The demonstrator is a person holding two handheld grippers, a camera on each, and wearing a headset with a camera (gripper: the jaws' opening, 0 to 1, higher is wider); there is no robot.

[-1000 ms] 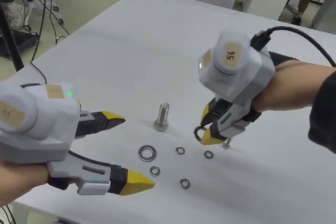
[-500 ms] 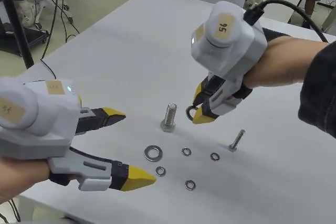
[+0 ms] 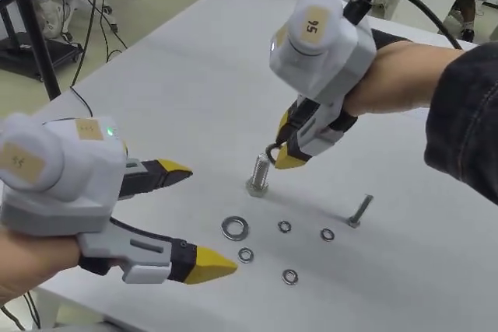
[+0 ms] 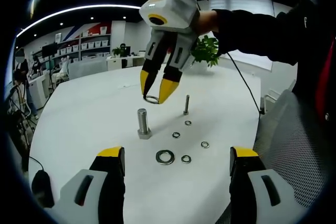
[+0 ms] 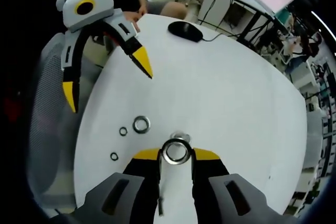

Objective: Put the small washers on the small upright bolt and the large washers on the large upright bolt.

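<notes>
My right gripper (image 3: 280, 153) is shut on a large washer (image 3: 271, 152) and holds it just above the top of the large upright bolt (image 3: 259, 175). In the right gripper view the washer (image 5: 176, 150) sits flat between the jaws, and the bolt head (image 5: 181, 137) peeks out right behind it. The small upright bolt (image 3: 359, 211) stands to the right. One more large washer (image 3: 235, 228) and several small washers (image 3: 285, 227) lie on the table in front of the bolts. Nearer me, my left gripper (image 3: 194, 217) is open and holds nothing.
The white table (image 3: 194, 75) stretches far behind the bolts. A black mouse (image 5: 185, 31) with its cable lies near the table's edge, behind my left gripper (image 5: 106, 80). Desks, chairs and floor cables surround the table.
My right gripper has carried the large washer up and to the left, from beside the small bolt to over the large bolt. The left gripper has stayed open in place.
</notes>
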